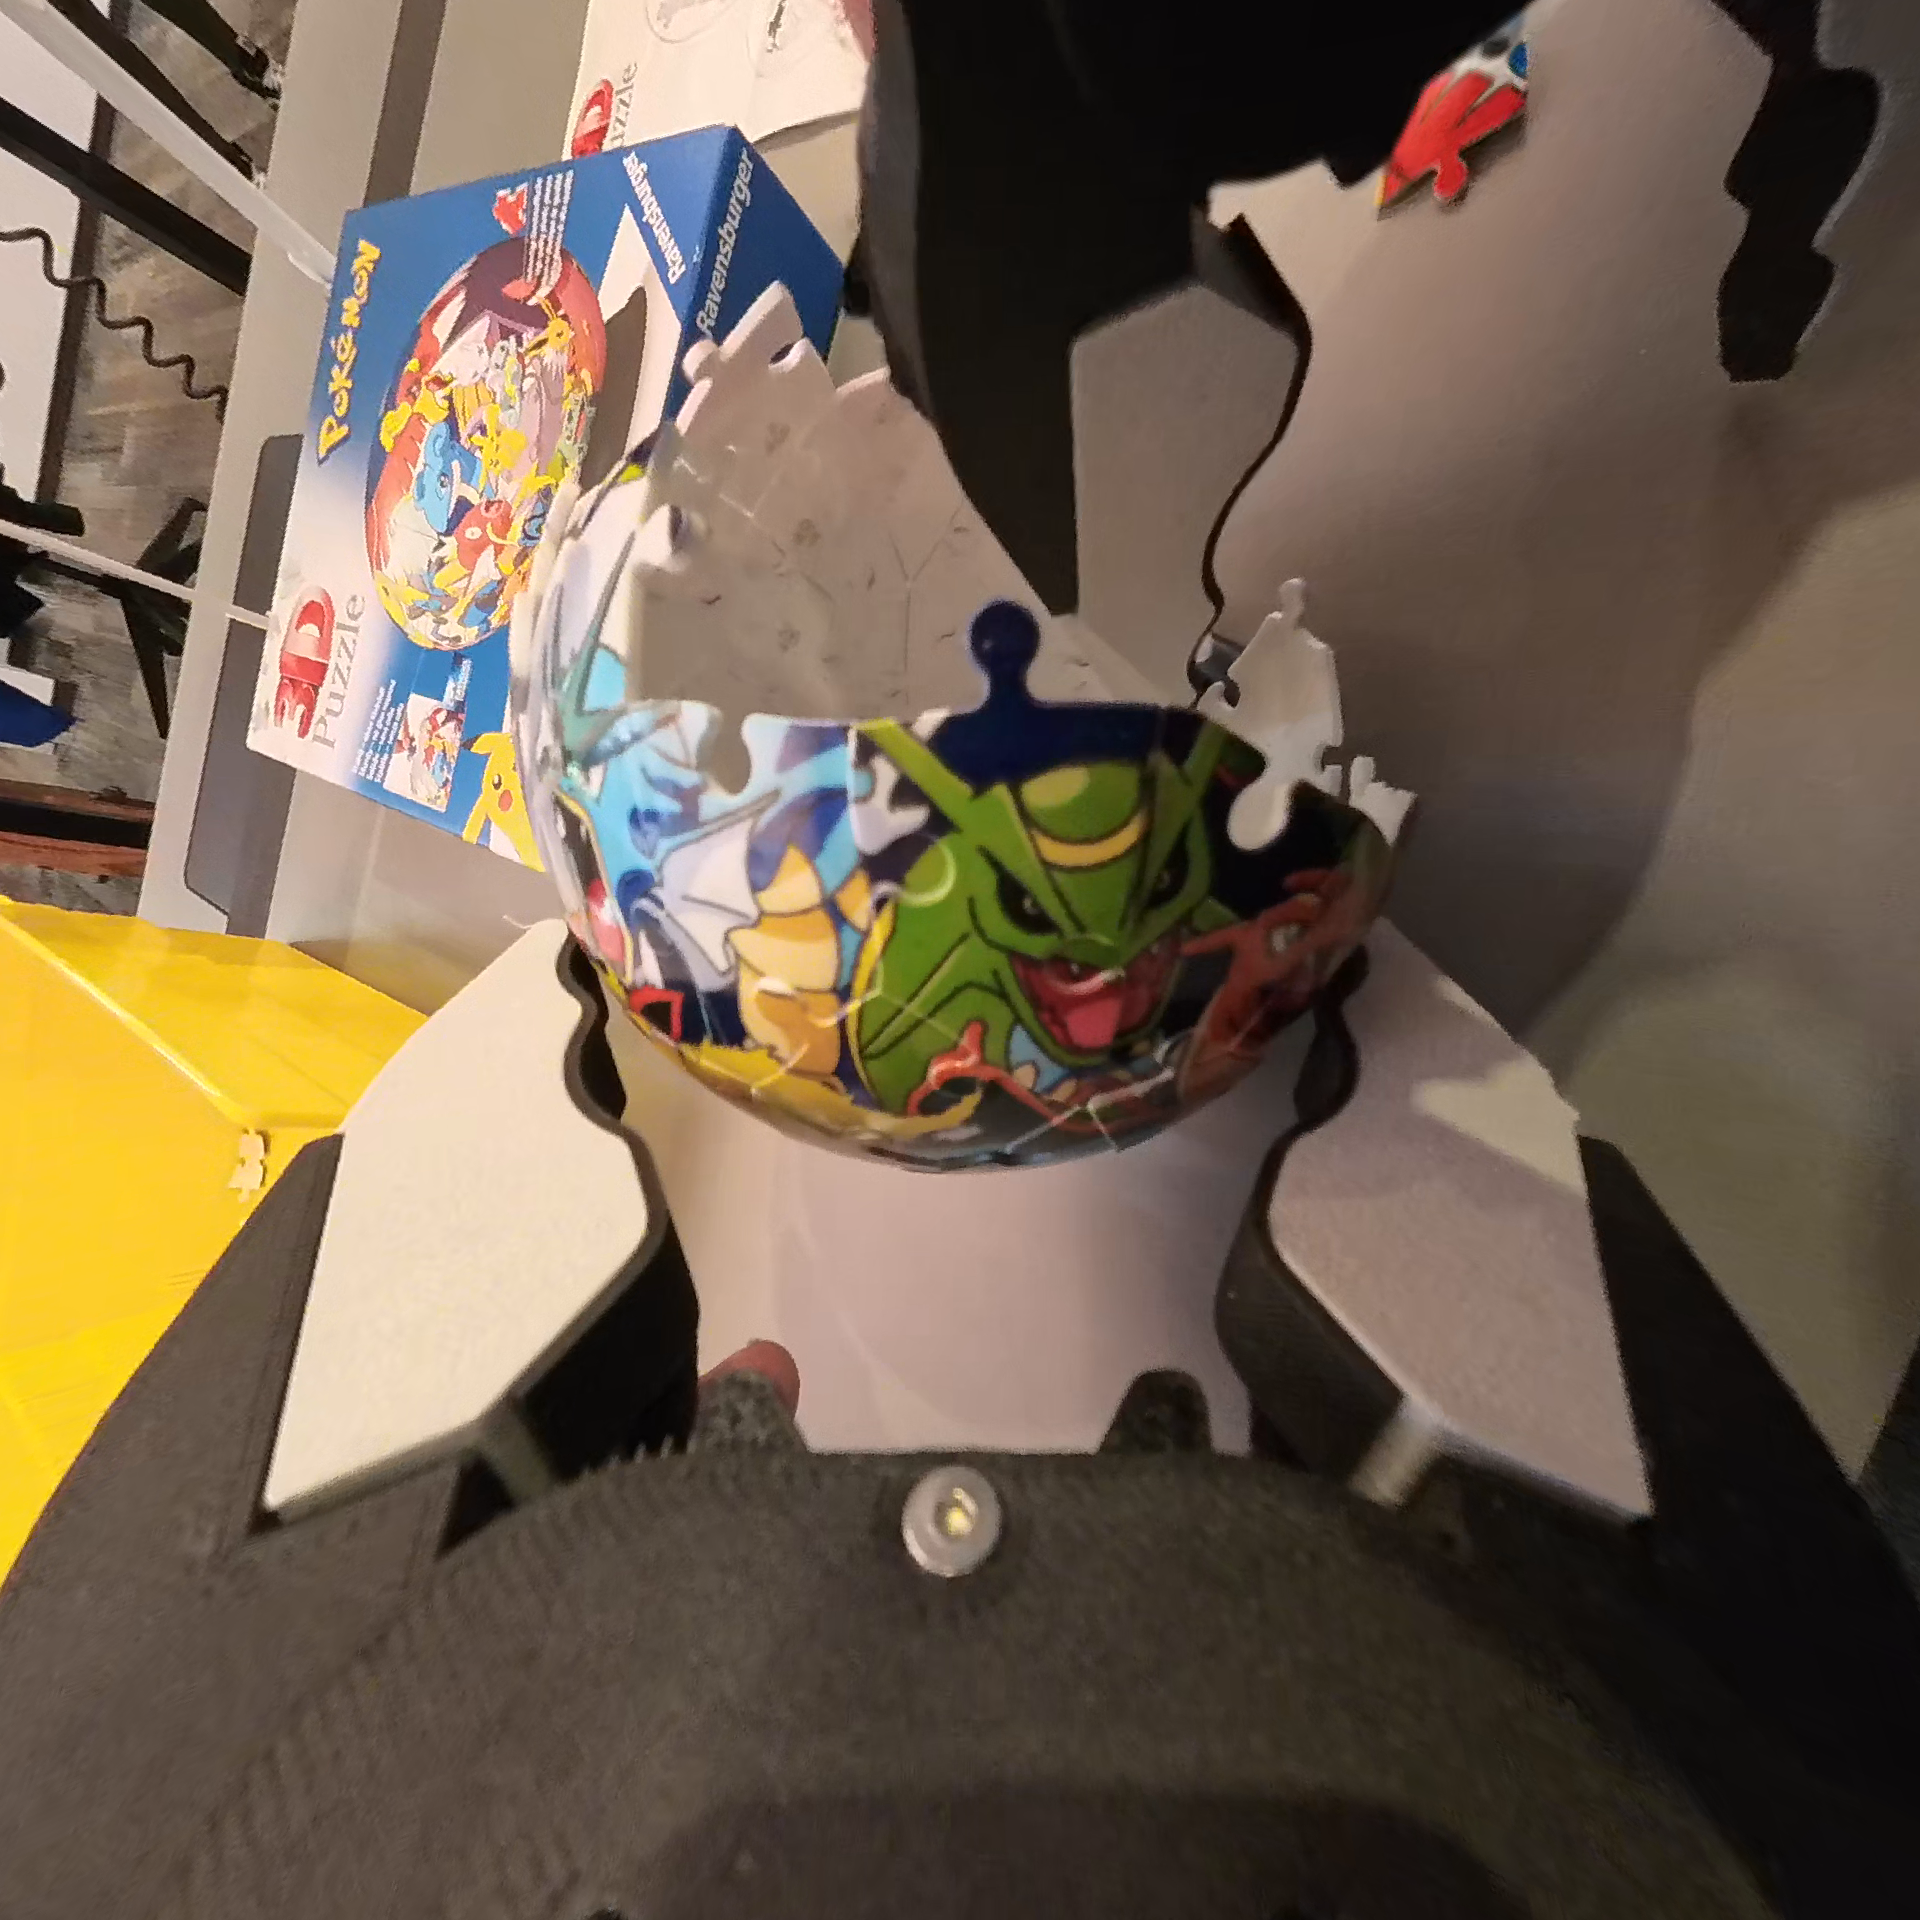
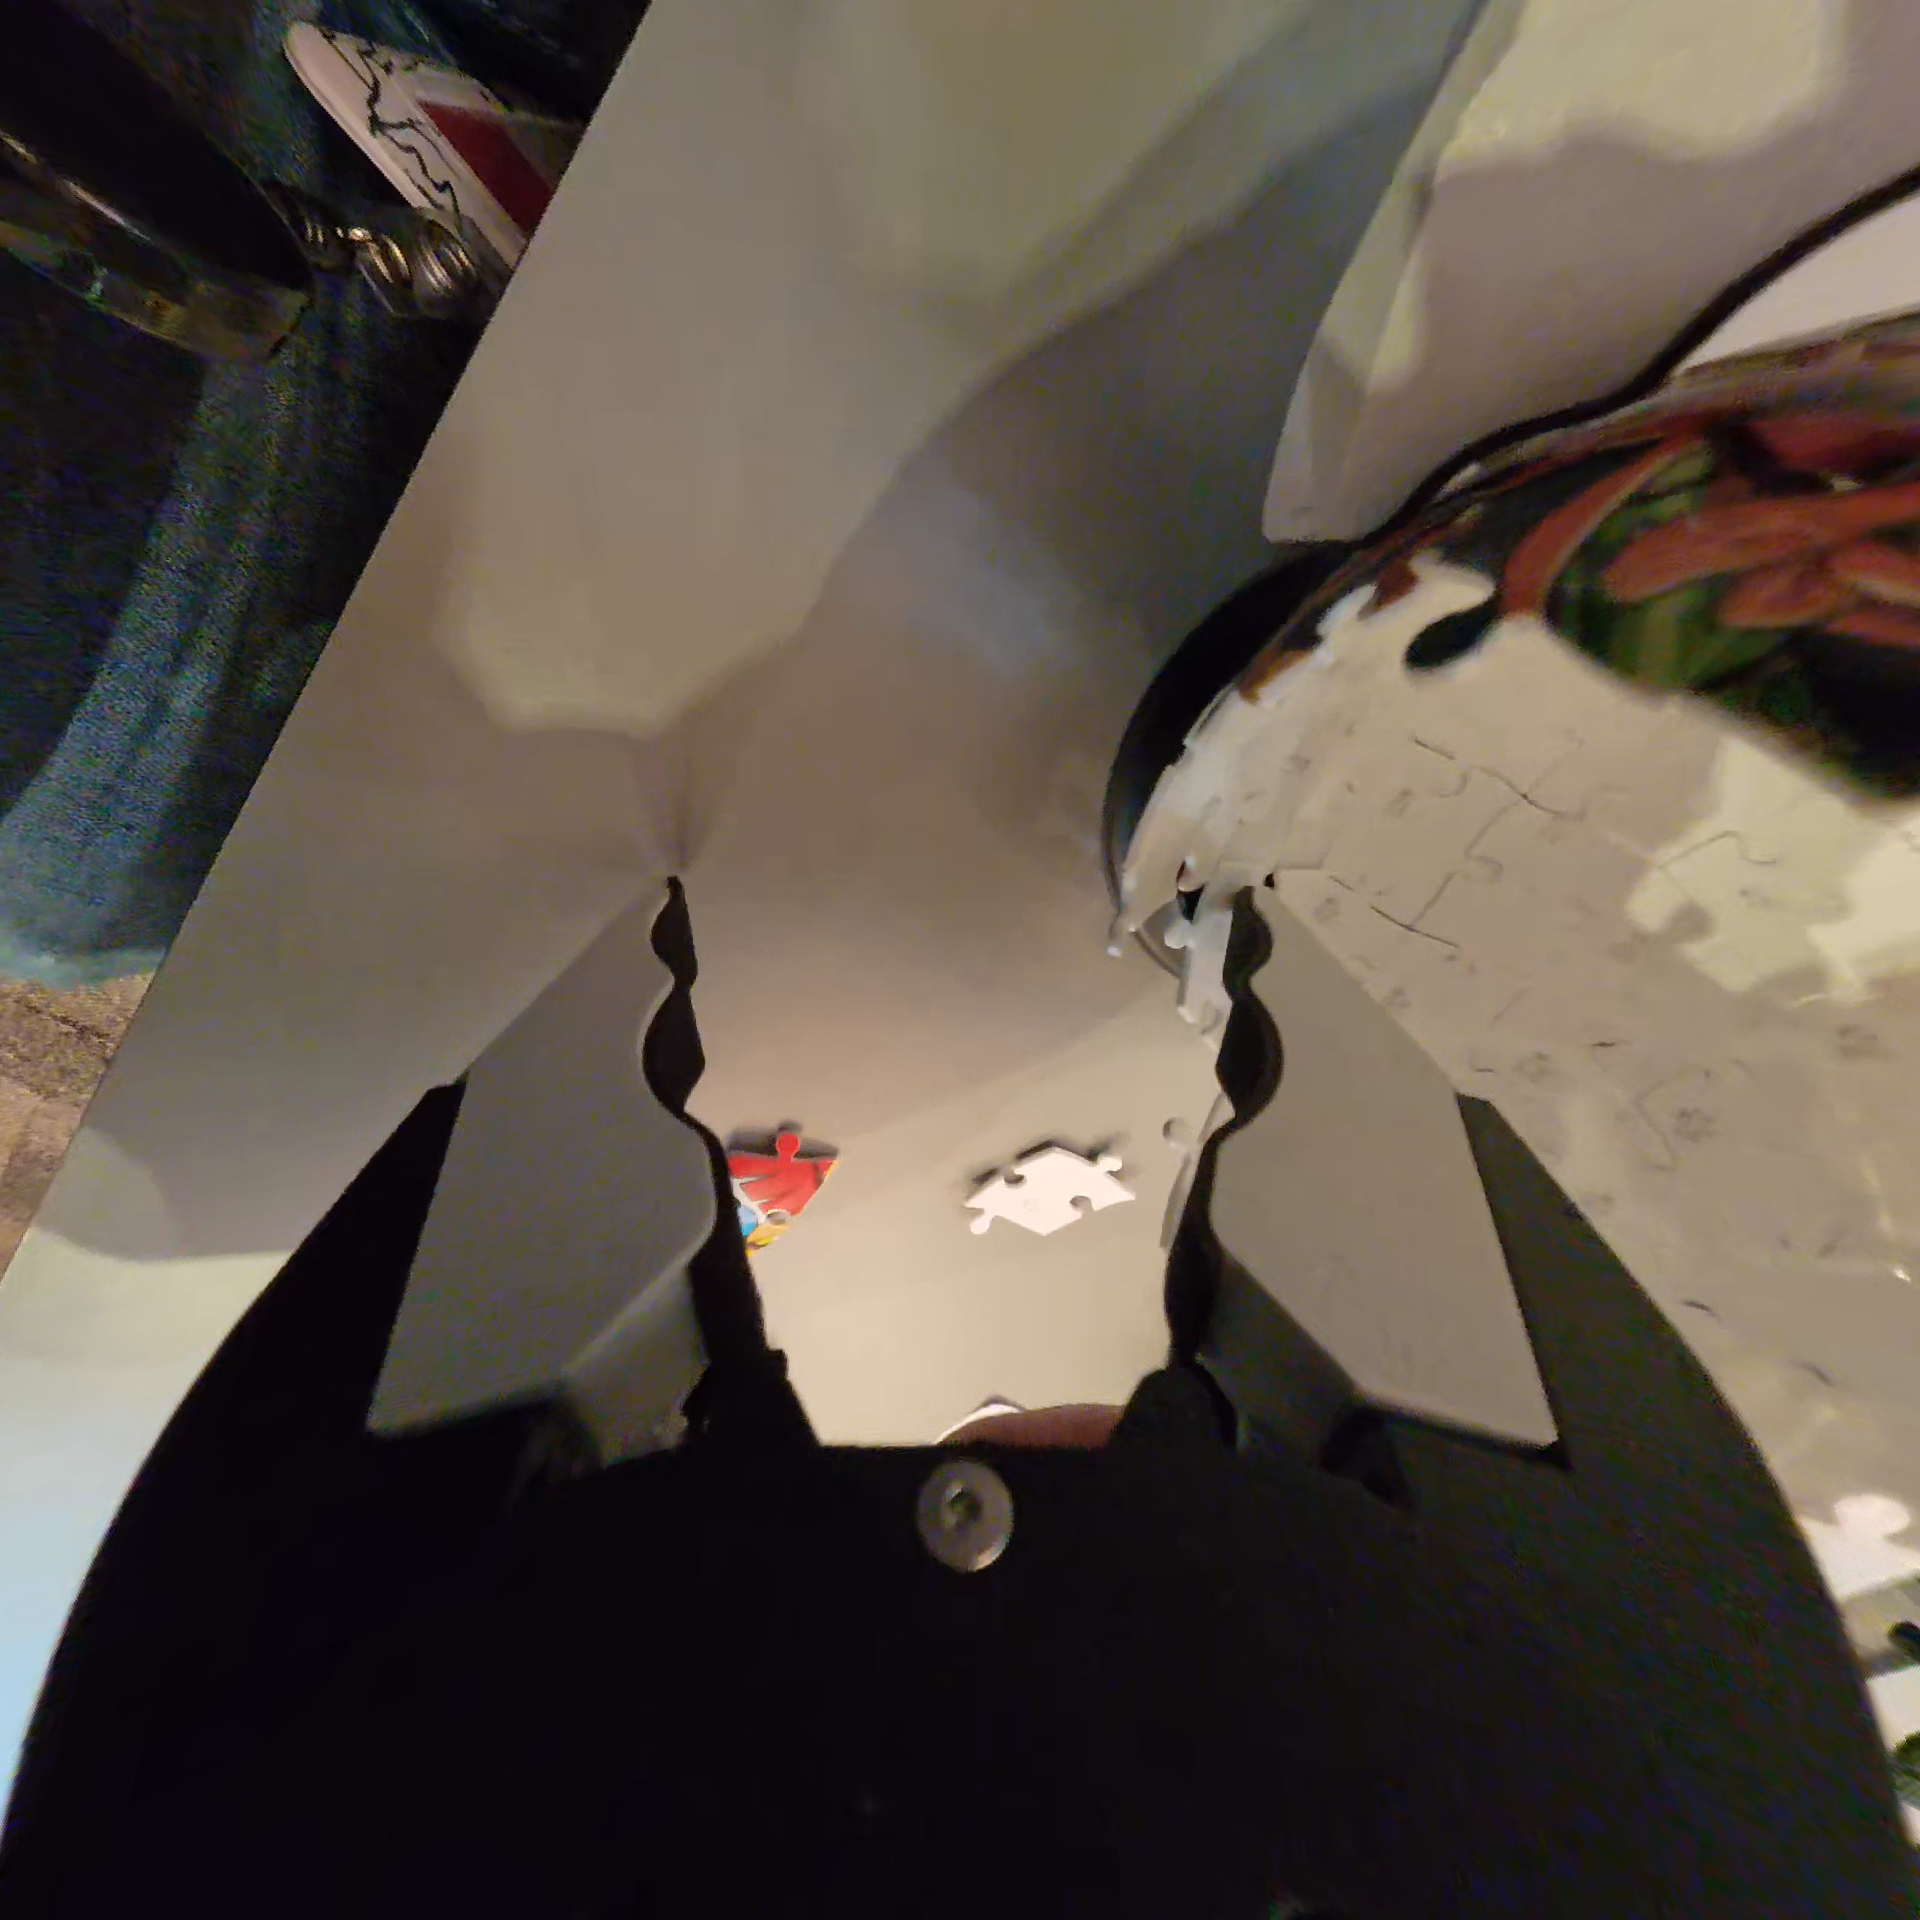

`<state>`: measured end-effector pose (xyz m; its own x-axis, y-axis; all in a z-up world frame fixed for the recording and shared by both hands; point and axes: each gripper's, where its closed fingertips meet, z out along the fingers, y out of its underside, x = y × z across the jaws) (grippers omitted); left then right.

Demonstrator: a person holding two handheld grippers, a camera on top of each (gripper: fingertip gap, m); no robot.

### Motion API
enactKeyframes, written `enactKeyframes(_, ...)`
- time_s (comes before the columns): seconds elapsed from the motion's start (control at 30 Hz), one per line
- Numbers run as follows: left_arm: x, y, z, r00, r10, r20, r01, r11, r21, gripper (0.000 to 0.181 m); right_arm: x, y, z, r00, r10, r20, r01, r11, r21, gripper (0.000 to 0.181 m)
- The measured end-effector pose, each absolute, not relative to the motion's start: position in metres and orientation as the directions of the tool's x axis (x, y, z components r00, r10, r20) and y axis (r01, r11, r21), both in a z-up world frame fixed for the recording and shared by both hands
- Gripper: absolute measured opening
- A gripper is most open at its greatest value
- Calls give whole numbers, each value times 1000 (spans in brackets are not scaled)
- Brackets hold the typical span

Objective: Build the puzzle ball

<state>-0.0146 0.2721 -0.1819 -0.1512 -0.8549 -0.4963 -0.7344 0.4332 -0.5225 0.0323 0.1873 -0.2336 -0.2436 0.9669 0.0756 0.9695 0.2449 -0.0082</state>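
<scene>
Gripping the puzzle ball [image 1: 966, 914], left gripper [image 1: 961, 997]; printed blue box [image 1: 540, 499] behind.

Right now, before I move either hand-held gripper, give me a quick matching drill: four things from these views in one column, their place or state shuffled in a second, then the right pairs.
Things
1. half-built colourful puzzle ball
2. blue cardboard puzzle box
3. loose white puzzle piece
4. loose red puzzle piece

Place or state
A. blank side up on the white table
B. held between the left hand-held gripper fingers
C. lying on the table behind the ball
D. printed side up, partly hidden behind the right hand-held gripper finger

Pairs: 1-B, 2-C, 3-A, 4-D
</scene>
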Motion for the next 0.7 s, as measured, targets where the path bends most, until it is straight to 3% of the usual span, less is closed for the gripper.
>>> enactKeyframes(0.27, -16, 275, -182, -149, -856, -494, -730, 433, -529, 124, 34, 191, -233, -240, 965, 102, 969, 244, -26, 91)
enactKeyframes(0.47, -10, 261, -183, -212, -914, -347, -639, 398, -658, 146, 33, 195, -233, -243, 963, 114, 967, 249, -45, 84)
enactKeyframes(0.7, 6, 253, -181, -308, -919, -246, -504, 377, -777, 140, 33, 195, -232, -233, 966, 113, 969, 241, -60, 83)
